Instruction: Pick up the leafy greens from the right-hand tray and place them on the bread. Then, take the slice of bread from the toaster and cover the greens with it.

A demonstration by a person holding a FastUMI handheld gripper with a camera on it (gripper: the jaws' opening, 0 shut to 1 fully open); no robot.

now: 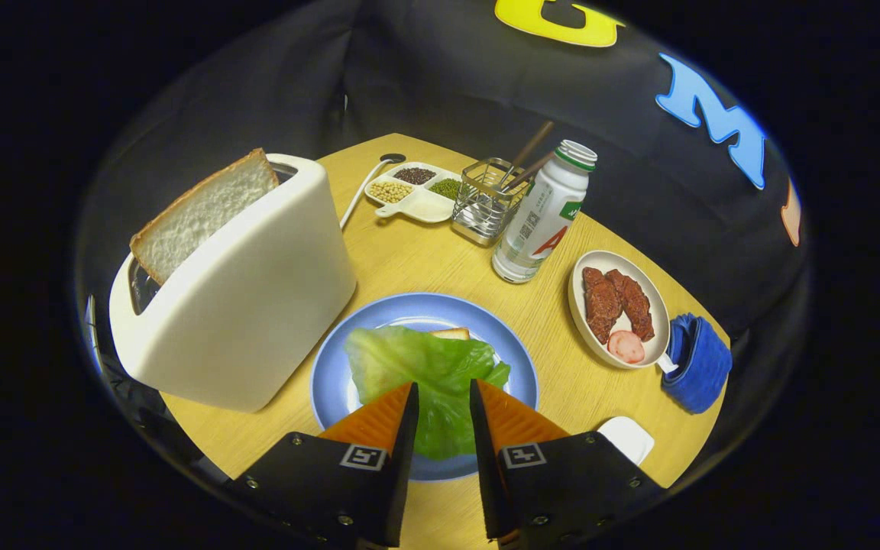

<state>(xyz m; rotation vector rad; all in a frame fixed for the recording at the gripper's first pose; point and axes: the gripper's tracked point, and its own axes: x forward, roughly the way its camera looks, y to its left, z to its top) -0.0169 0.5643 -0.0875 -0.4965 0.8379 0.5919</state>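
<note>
A green lettuce leaf [425, 374] lies spread over a slice of bread [451, 333] on a blue plate [520, 359]; just a corner of that bread's crust peeks out beyond the leaf. My gripper [444, 391] hovers over the near part of the leaf, open, with a gap between its fingers and nothing held. To the left of the plate stands a white toaster [249, 305] with a second slice of bread [199, 214] sticking up out of its slot.
Right of the plate sits a white tray [581, 317] with meat slices and a pink sausage round. Behind are a drink bottle [543, 214], a wire utensil holder [486, 200] and a divided dish of beans [417, 192]. A blue cloth [696, 363] lies at the table's right edge.
</note>
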